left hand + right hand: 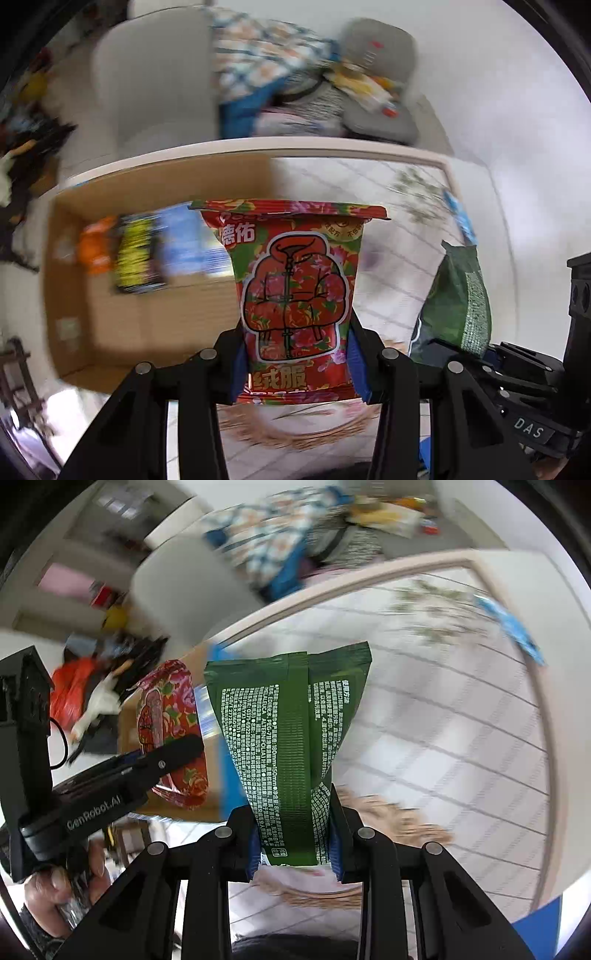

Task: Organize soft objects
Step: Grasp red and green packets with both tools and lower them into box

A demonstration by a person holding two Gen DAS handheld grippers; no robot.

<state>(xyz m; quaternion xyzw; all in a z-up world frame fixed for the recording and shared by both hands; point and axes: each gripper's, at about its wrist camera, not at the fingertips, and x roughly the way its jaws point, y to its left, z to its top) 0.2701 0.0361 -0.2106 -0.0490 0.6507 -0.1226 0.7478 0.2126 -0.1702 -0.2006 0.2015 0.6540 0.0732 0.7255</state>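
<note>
**A:** Red floral plastic, that soft pack (295, 295) with a padded jacket drawn on it: the left hand-held gripper (295, 369) is clamped on its lower part, blue pads pressing both sides. It hangs in the air over the near edge of the open brown cardboard box (140, 325).

**B:** And the dark green soft pack with white print (291, 746)?

**A:** Pinched near its bottom end by the right hand-held gripper (293, 845), its sealed top pointing away. It is above the white gridded cloth on the surface (443, 738), beside the box rather than over it.

**B:** What worries you?

**A:** Both grips sit low on limp, slippery packs. The background is smeared, so I judge the hands are travelling fast; a jolt could let a pack slide out of the pads and fall outside the box. The two tools are also just beside each other, so they could knock together, or one pack could brush the other.

**B:** Room in the box?

**A:** An orange pack (96, 247), a black-and-yellow one (138, 254) and a blue one (188, 240) lie along the far side; the near floor looks bare. A careless release might land on those and topple over the wall.

**B:** Hand pose?

**A:** Both tools point steeply downward. In the right wrist view, the person's left hand (62, 878) grips its handle from below, fingers curled round it.
</note>
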